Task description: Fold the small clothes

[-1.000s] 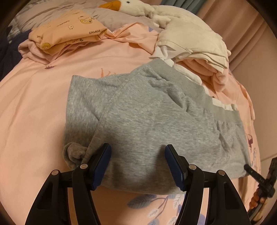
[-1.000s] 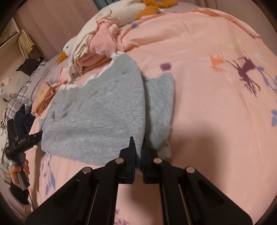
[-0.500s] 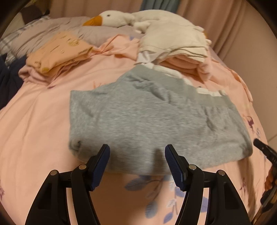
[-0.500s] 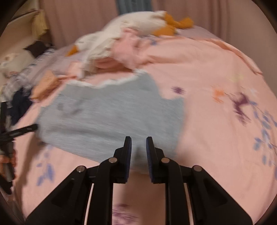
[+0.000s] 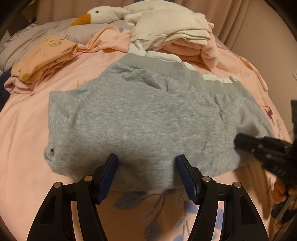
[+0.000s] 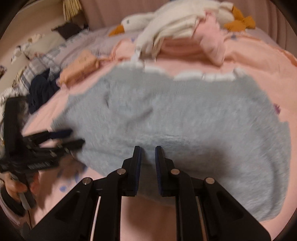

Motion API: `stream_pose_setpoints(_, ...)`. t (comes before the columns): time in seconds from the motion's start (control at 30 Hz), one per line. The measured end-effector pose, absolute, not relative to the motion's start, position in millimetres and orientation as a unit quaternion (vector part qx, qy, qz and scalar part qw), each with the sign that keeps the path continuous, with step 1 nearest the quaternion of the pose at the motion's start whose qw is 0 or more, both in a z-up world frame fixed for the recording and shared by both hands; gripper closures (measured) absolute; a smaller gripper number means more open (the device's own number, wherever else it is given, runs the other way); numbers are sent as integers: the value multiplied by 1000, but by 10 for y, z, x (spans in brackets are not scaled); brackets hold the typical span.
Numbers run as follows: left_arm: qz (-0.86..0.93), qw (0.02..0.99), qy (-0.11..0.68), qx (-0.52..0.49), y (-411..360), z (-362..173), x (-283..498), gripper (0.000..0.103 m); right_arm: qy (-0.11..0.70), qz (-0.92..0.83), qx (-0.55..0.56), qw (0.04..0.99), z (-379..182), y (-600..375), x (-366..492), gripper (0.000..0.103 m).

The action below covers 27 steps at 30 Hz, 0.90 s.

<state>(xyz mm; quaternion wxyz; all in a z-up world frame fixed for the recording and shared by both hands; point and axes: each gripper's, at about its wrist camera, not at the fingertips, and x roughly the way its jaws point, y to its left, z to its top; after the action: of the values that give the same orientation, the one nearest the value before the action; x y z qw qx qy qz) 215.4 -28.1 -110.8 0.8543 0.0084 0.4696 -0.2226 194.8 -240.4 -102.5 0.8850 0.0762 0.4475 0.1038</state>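
Left gripper (image 5: 147,163) hangs over the near hem of the grey sweatshirt (image 5: 148,118), jaws spread wide, nothing pinched; the cloth lies between and under the blue pads, not pressed by them. Right gripper (image 6: 148,153) has its jaws nearly together and closing, with a narrow gap showing. Grey fabric sits behind that gap, but I can't see the pads biting on it, so I read it as empty. That view is motion-blurred.

The sweatshirt lies flat on the pink bedspread (image 5: 26,140), ribbed band at the far edge, sides looking already tucked in, since it reads as a rough rectangle. One cuff pokes out at the near-left corner (image 5: 49,151).

Further out: a folded peach garment (image 5: 44,57) at far left, a cream and pink stack (image 5: 178,35) right behind the band, and a plush goose (image 5: 104,14) at the head of the bed.

Judgement: side folds done, the crosswise fold is next. That calls for both grippers to pinch the near hem, one toward each corner, then carry it up and over to the band. Watch the loose cuff; it may slip out when lifted.
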Motion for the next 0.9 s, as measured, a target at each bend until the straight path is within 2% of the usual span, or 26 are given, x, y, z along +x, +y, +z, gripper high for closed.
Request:
stream_pose_setpoints(0.3, -225, 853, 464, -84, 114, -975, 1931, 37, 443, 124, 97, 882, -1009, -2464, 1699, 87)
stream_pose_setpoints(0.33, -221, 853, 463, -92, 167, -958, 1914, 37, 438, 127, 105, 884, -997, -2490, 1644, 84)
stream_pose_setpoints(0.4, -211, 854, 458, -125, 351, -925, 1857, 36, 419, 132, 122, 890, -930, -2540, 1497, 84)
stream_pose_setpoints(0.5, -193, 846, 461, -184, 624, -944, 1862, 27, 403, 142, 138, 894, -861, -2546, 1360, 78)
stream_pose_setpoints(0.57, -186, 840, 462, -213, 730, -979, 1880, 27, 399, 146, 148, 893, -835, -2543, 1299, 65)
stream_pose_setpoints(0.9, -195, 785, 466, -359, 843, -1308, 2199, 27, 384, 168, 181, 890, -813, -2489, 1211, 63)
